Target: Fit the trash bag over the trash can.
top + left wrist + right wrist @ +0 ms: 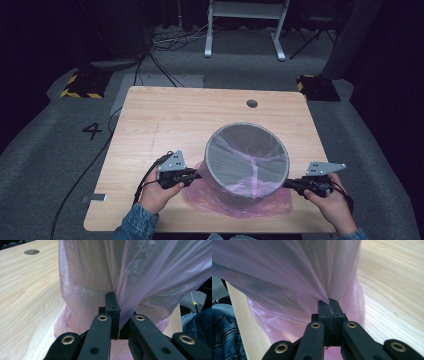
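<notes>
Pink plastic bag [235,202] sits in the lower middle of the high view, draped around and inside a grey cylindrical bin [247,161] on the wooden table [165,115]; the left gripper [192,176] meets the film at the bin's lower left, the right gripper [290,183] at its lower right. In the left gripper view the jaws stand pressed together at centre frame, pinching a fold of the bag [140,275] that fans upward across the bin's side. In the right gripper view the jaws are likewise clamped tight on a gathered pleat of the bag [287,272], which spreads toward the upper left. The film looks thin, light, limp and slippery, likely to tear if yanked, so bunched edge folds seem the safest hold.
</notes>
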`<state>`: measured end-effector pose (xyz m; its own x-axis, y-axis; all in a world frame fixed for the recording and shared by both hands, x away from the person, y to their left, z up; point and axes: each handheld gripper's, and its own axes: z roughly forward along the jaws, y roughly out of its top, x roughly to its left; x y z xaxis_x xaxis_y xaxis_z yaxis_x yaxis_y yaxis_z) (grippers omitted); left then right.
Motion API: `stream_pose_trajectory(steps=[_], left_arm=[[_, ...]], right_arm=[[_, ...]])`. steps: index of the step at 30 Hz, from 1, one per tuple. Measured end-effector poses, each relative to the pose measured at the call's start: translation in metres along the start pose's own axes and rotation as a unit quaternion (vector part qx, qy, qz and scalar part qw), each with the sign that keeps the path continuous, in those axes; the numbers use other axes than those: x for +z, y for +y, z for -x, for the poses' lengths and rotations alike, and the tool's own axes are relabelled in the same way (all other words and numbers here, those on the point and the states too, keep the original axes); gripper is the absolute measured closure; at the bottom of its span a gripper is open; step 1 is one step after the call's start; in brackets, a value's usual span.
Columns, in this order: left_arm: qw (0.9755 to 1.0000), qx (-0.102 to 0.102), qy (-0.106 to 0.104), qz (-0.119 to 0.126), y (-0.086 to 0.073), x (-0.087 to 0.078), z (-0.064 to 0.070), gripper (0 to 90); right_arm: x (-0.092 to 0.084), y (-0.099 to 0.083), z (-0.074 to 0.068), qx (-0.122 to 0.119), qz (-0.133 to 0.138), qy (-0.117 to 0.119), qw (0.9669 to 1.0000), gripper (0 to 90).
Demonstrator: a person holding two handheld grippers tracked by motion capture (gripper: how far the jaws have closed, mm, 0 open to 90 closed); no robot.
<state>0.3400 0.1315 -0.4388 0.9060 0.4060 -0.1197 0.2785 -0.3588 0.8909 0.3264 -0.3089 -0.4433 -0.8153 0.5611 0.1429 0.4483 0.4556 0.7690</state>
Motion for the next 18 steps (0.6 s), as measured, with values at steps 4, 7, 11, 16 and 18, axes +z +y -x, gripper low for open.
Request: stream_pose_trajectory(steps=[4, 7, 11, 16, 18], left_arm=[[0.9999, -0.004, 0.004, -0.011, 0.000, 0.008, -0.005, 89.7], [0.9996, 0.003, 0.018, -0.022, 0.001, 0.009, -0.006, 89.7], [0.9987, 0.004, 0.035, -0.036, 0.000, 0.011, -0.011, 89.7], [0.9976, 0.005, 0.053, -0.043, -0.002, 0.015, -0.019, 89.1], [0.9956, 0.014, 0.082, -0.044, -0.002, 0.013, -0.020, 79.6]], right_arm=[[0.007, 0.003, -0.009, -0.013, -0.008, 0.014, 0.9998, 90.0], [0.006, 0.004, -0.012, -0.016, -0.013, 0.025, 0.9995, 90.0], [-0.004, 0.004, -0.014, -0.016, -0.009, 0.025, 0.9995, 90.0], [-0.015, 0.003, -0.019, -0.027, -0.003, 0.033, 0.9991, 83.7], [-0.019, 0.003, -0.018, -0.030, 0.011, 0.029, 0.9991, 65.1]])
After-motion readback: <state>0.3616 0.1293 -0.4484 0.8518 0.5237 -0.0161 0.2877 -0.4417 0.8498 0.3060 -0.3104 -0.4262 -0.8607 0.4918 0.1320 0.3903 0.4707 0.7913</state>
